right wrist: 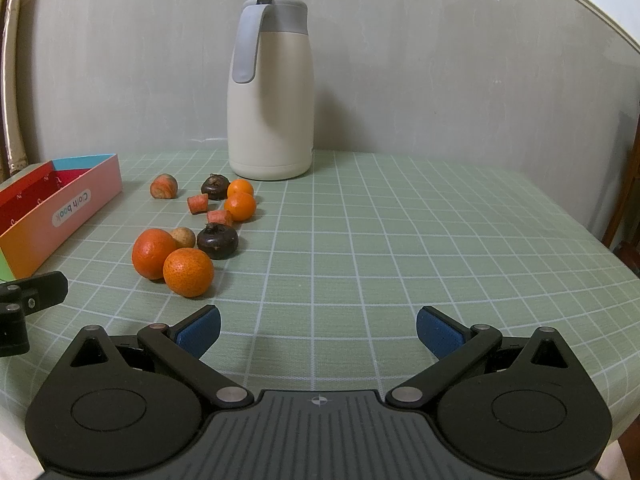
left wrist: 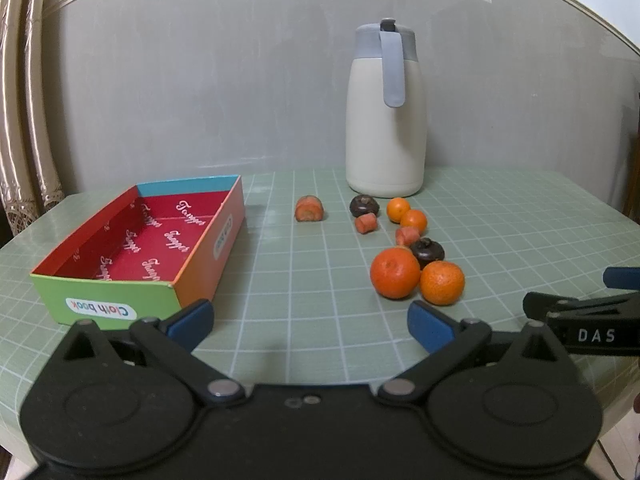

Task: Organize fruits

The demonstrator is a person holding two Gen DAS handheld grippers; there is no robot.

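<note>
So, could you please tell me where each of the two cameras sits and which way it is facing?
Left wrist: on the left gripper, looking forward across the table at the empty box, fruit and jug; own open fingers show, the right gripper at the right edge.
Right wrist: on the right gripper, facing the jug, fruit to its left; own open fingers show.
Shared: jug, box, fruit, the nearest orange.
</note>
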